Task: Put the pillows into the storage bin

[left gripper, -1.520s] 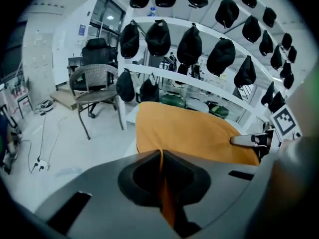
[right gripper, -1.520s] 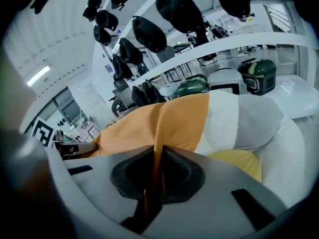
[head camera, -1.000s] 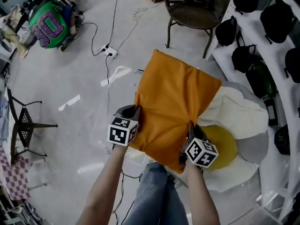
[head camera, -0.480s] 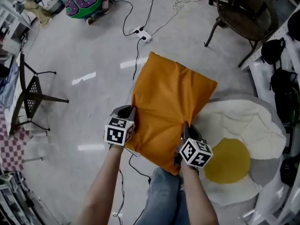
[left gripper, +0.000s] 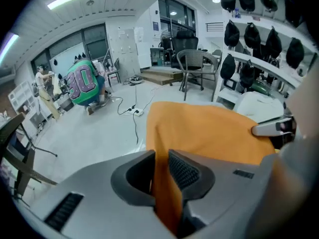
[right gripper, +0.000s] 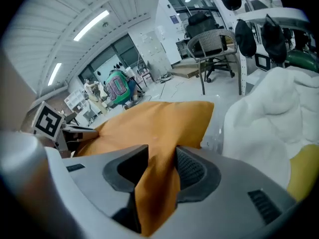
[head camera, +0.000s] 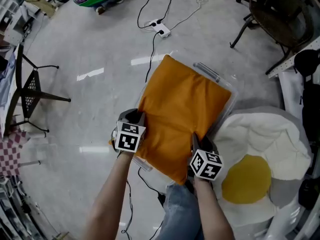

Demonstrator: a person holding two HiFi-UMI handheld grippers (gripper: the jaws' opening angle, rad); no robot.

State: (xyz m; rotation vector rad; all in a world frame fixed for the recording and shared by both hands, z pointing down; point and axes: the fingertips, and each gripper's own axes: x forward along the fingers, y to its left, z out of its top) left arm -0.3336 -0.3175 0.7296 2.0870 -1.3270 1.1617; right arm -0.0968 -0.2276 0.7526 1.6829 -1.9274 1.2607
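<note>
An orange pillow (head camera: 182,114) lies over a clear plastic storage bin (head camera: 207,73) on the floor, covering most of it. My left gripper (head camera: 136,118) is at the pillow's near left edge and my right gripper (head camera: 197,141) at its near right corner. In the left gripper view the orange pillow (left gripper: 209,128) runs between the jaws of the left gripper (left gripper: 162,166), which have just been opening. The right gripper (right gripper: 162,168) has also just been opening, and a fold of the pillow (right gripper: 154,121) hangs loose in its gap.
A big fried-egg cushion (head camera: 265,154), white with a yellow middle, lies right of the bin. A power strip (head camera: 161,30) and cables trail beyond it. A dark chair (head camera: 280,14) stands at the far right, a folding chair (head camera: 30,94) at the left.
Both grippers have come down with the pillow, which now rests on the bin that has come into view under it. Both pairs of jaws have parted.
</note>
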